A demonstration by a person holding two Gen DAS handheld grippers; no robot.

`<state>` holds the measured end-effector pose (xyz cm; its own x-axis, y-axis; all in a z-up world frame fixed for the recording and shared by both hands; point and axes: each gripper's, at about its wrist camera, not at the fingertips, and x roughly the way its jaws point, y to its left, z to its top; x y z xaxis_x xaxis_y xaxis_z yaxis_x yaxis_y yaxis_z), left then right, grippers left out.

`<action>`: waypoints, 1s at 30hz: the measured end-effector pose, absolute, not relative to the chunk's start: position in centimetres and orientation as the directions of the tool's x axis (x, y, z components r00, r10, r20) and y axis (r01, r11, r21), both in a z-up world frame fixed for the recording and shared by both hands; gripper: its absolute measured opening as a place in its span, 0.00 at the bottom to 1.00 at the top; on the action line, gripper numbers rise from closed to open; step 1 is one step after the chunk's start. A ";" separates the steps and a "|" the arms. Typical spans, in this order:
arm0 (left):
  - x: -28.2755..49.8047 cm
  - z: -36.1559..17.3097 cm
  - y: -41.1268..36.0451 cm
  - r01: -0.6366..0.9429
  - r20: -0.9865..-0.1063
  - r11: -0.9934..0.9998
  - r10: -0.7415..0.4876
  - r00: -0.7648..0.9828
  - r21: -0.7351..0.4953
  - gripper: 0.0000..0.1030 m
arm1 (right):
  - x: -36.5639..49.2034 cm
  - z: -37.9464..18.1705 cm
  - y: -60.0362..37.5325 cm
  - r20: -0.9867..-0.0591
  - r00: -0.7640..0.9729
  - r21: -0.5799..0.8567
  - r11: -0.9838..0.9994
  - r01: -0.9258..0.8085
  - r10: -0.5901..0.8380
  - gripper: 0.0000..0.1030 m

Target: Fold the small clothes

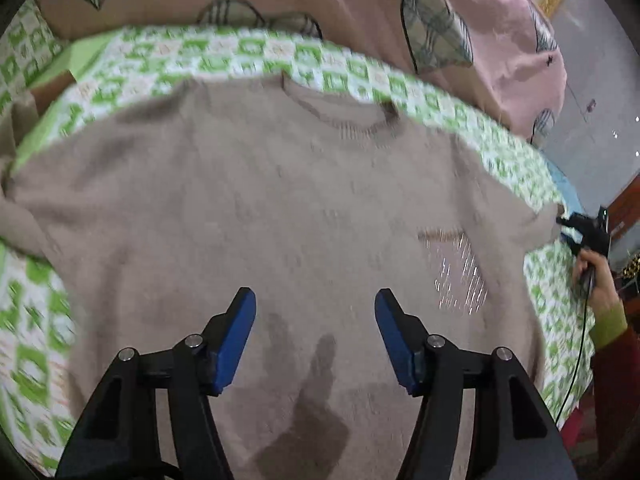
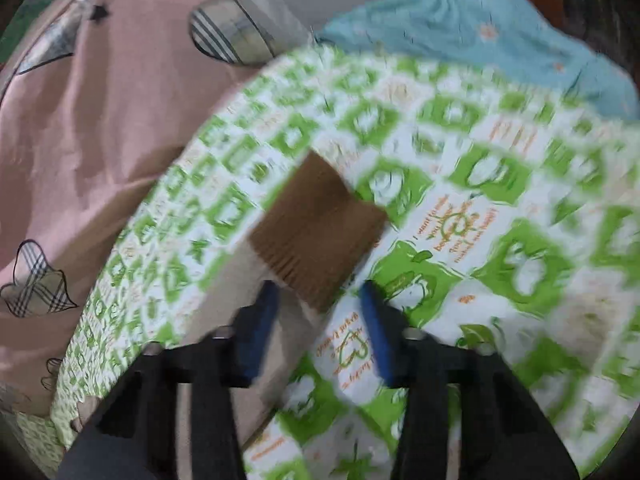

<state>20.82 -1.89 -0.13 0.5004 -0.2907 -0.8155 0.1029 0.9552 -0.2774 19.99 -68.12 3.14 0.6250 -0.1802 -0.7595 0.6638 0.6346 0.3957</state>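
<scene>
Left wrist view: my left gripper (image 1: 315, 300) hangs over the beige sweater (image 1: 280, 208) with its blue pads (image 1: 240, 332) standing well apart and nothing between them; only their shadow falls on the knit below. The sweater lies spread flat, neckline (image 1: 340, 114) at the far side, on a green-and-white patterned sheet (image 1: 360, 72), and a patch of glinting sequins (image 1: 456, 276) marks its right chest. A pink quilt (image 1: 500, 40) with plaid heart patches is heaped behind the sheet. At the right edge of this view my right gripper (image 1: 576, 228) sits at the end of the sweater's right sleeve, carried by a hand (image 1: 596, 280) in a green cuff. Right wrist view, heavily blurred: my right gripper (image 2: 320, 300) shows a moderate gap between its blue pads (image 2: 376, 336). The ribbed brown sleeve cuff (image 2: 316, 232) lies on the sheet (image 2: 500, 200) just ahead of the fingertips, its near edge reaching to the gap; I cannot tell whether either pad touches it, and it does not look clamped. A light blue cloth (image 2: 500, 28) lies beyond the sheet, and the pink quilt (image 2: 100, 100) fills the left.
</scene>
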 end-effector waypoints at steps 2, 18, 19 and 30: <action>20.4 -1.3 -2.2 0.090 -0.833 0.957 -0.284 0.474 -0.275 0.60 | 19.3 2.9 -68.3 -0.727 0.668 0.454 0.622 0.638 -0.156 0.07; 15.5 0.8 0.7 0.106 -0.760 0.915 -0.384 0.524 -0.389 0.69 | 21.7 11.4 -31.9 -0.526 0.662 0.562 0.802 -0.202 0.535 0.07; 15.2 0.9 1.1 0.103 -0.755 0.912 -0.387 0.529 -0.396 0.70 | 22.2 11.2 -30.0 -0.526 0.635 0.570 0.789 -0.231 0.566 0.07; 15.1 0.0 5.4 0.056 -0.726 0.883 -0.419 0.545 -0.467 0.70 | 28.1 1.1 -10.6 -0.647 0.280 0.632 0.704 -0.323 0.709 0.10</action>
<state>15.07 5.41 -0.04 0.5450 -0.4187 -0.7264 0.0561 0.8827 -0.4666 28.08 -10.55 1.06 0.2796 0.7090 -0.6474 -0.3231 0.7044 0.6320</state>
